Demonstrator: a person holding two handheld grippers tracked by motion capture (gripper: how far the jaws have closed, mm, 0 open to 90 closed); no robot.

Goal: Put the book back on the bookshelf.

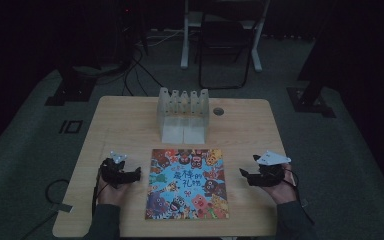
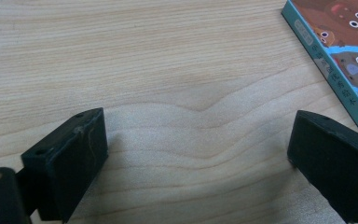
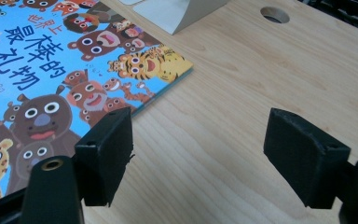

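Dim room, pale wooden tabletop [image 1: 115, 115]; picture book [image 1: 187, 183] lies flat mid-table, long axis running away from the person, between both hands. Right hand-held gripper [image 3: 198, 154] nearest its edge, left hand-held gripper [image 2: 198, 158] just beside; both wide open, empty

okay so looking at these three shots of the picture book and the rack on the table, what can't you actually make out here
- Picture book: in the high view its small print is too small and dim to read; the left gripper view cuts it off at the right edge.
- White rack: what its slots hold is too small and dim to tell in the high view; the right gripper view crops it at the top edge.
- Room beyond the table: too dark in the high view.
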